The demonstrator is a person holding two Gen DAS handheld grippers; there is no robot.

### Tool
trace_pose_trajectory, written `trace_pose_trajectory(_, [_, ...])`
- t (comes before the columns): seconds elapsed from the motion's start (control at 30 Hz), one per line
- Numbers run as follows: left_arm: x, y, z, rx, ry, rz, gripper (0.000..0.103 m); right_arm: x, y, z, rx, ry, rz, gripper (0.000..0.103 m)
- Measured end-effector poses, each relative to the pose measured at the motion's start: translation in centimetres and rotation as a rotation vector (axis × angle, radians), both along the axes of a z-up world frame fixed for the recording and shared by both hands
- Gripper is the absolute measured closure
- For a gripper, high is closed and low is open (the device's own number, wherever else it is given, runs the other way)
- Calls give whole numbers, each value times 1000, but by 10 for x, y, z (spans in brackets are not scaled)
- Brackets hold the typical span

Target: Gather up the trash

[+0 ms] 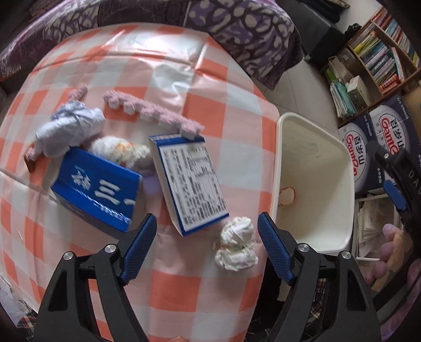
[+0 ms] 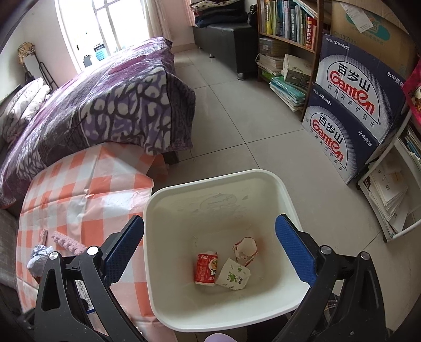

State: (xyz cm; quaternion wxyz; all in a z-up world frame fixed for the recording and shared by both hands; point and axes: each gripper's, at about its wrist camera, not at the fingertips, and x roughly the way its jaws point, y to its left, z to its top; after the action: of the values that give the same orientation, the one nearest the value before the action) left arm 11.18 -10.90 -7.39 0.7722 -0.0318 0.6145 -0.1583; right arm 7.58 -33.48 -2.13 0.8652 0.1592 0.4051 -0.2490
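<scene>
My left gripper (image 1: 208, 236) is open and empty above the checked tablecloth (image 1: 163, 79). Just ahead of it lie a blue-edged carton with a printed label (image 1: 192, 184) and a crumpled white tissue ball (image 1: 236, 244) by the right finger. Farther left are a blue carton (image 1: 97, 194), another white wad (image 1: 118, 152), a crumpled bluish paper (image 1: 68, 126) and a pink foam strip (image 1: 155, 113). My right gripper (image 2: 210, 247) is open and empty over the white bin (image 2: 158, 205), which holds a red packet (image 2: 205, 268), a white printed wrapper (image 2: 232, 275) and a torn cup (image 2: 246, 250).
The bin (image 1: 347, 168) stands at the table's right edge. A purple patterned bed (image 2: 105, 105) lies behind the table. Water cartons (image 2: 355, 110) and a bookshelf (image 2: 286, 23) stand on the right, with tiled floor (image 2: 250, 118) between.
</scene>
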Motion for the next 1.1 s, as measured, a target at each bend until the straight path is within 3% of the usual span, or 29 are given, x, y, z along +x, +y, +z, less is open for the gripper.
trace_pose_trajectory(0.3, [-17,-31,-28,57,62,-21,36,-10,-22,2,43,-10,-24,7])
trace_pose_trajectory(0.4, [-17,-35,-32,75,62,-21,50,-12,-24,2,47,-15,-23,7])
trace_pose_trajectory(0.47, [-17,-37,-34,71,71,-26,67,-13,-25,3,52,-20,-27,7])
trace_pose_trajectory(0.53, [-17,-38,-31,58,64,-25,69,-14,-28,6,61,-29,-31,7])
trace_pose_trajectory(0.7, [-16,-49,-5,10,-31,-47,69,-22,-38,15,75,-70,-60,7])
trace_pose_trajectory(0.87, [-17,-69,18,-110,-101,-94,69,-35,-58,25,85,-123,-119,7])
trace_pose_trajectory(1.0, [-18,-89,25,-212,-106,-157,68,-45,-77,27,116,-139,-165,7])
trace_pose_trajectory(1.1, [-21,-101,27,-288,-104,-180,43,-49,-86,27,138,-149,-191,7])
